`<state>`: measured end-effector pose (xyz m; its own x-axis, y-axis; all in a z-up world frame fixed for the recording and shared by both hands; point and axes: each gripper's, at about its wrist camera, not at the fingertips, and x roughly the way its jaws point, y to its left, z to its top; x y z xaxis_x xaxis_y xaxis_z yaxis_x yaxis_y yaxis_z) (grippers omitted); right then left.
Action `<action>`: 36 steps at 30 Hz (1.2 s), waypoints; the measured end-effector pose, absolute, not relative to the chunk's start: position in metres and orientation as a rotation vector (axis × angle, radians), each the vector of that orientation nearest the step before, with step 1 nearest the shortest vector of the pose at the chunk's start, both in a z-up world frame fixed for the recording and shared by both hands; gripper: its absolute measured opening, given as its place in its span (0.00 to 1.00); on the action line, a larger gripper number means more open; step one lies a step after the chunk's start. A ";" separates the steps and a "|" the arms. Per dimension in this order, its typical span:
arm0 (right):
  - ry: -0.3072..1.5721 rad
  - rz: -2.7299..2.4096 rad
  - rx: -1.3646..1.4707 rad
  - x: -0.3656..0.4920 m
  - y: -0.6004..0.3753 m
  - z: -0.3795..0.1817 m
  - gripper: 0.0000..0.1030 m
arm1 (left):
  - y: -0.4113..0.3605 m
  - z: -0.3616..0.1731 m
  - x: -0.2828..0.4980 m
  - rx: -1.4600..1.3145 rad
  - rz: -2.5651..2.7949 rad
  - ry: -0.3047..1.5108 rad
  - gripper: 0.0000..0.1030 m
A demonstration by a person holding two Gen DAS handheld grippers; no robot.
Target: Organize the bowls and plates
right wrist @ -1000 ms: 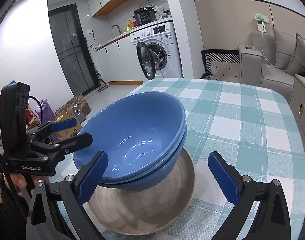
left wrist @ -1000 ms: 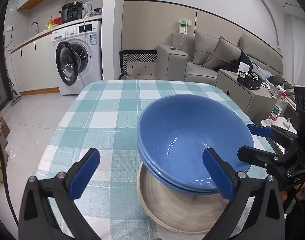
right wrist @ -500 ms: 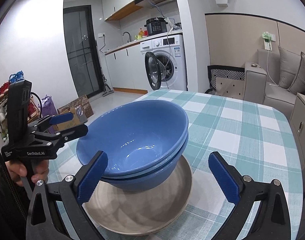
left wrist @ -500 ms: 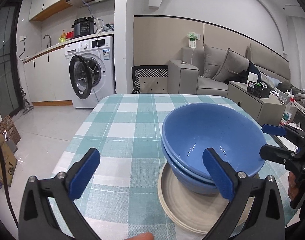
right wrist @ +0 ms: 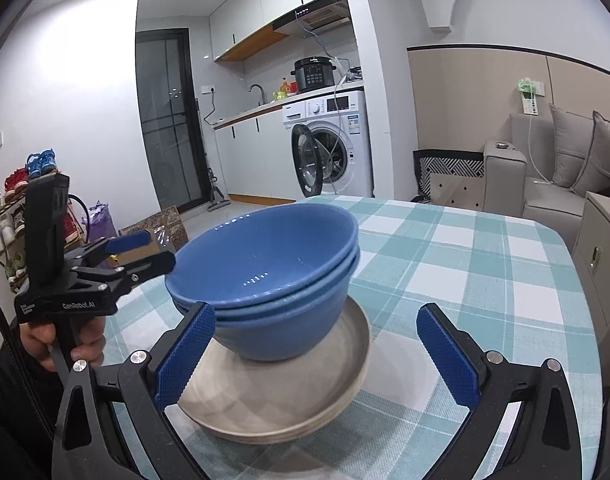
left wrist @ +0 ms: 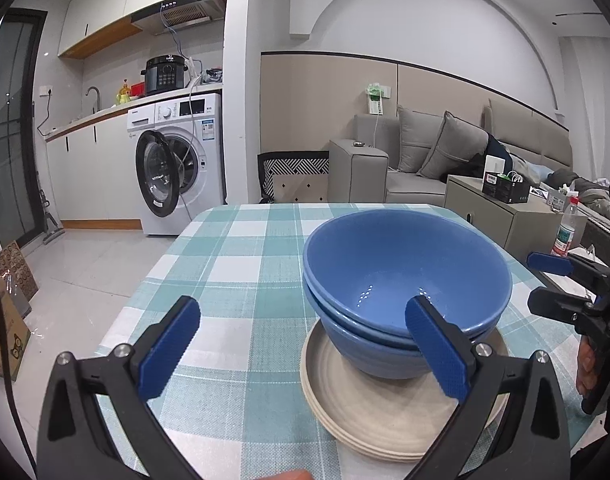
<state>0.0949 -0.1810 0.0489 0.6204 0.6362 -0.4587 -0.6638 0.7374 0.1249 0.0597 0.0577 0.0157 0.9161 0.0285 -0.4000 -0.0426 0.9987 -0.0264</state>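
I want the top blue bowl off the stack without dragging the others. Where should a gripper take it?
Pinch the top blue bowl by its rim, from above: one finger inside, one outside. Its wall is nested in the lower bowls; only the rim stands proud.

Home apt, washer (left wrist: 177, 168), sofa (left wrist: 437, 160), kitchen counter (right wrist: 261, 110)

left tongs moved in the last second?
Yes. The left tongs backed away and up from the blue bowls: the stack and beige plates shrank, and the washing machine dropped lower.
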 end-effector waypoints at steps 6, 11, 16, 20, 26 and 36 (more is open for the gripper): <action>0.471 0.737 -0.041 0.081 -0.193 0.040 0.99 | 0.056 0.013 0.049 -0.035 0.045 0.394 1.00; 0.430 0.729 -0.036 0.069 -0.200 0.036 0.99 | 0.055 0.007 0.038 -0.048 0.040 0.385 1.00; 0.387 0.722 -0.028 0.060 -0.206 0.036 0.99 | 0.054 0.000 0.031 -0.032 0.058 0.347 1.00; 0.351 0.718 -0.036 0.052 -0.208 0.038 1.00 | 0.053 -0.005 0.032 -0.034 0.037 0.332 1.00; 0.330 0.739 -0.098 0.043 -0.197 0.038 1.00 | 0.052 -0.007 0.030 -0.032 0.043 0.312 1.00; 0.326 0.746 -0.108 0.041 -0.194 0.038 1.00 | 0.050 -0.004 0.026 -0.026 0.035 0.287 1.00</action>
<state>0.0406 -0.1945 0.0380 0.6868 0.6481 -0.3292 -0.6815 0.7316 0.0184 0.0264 0.0499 -0.0044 0.9584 0.0312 -0.2837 -0.0386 0.9990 -0.0205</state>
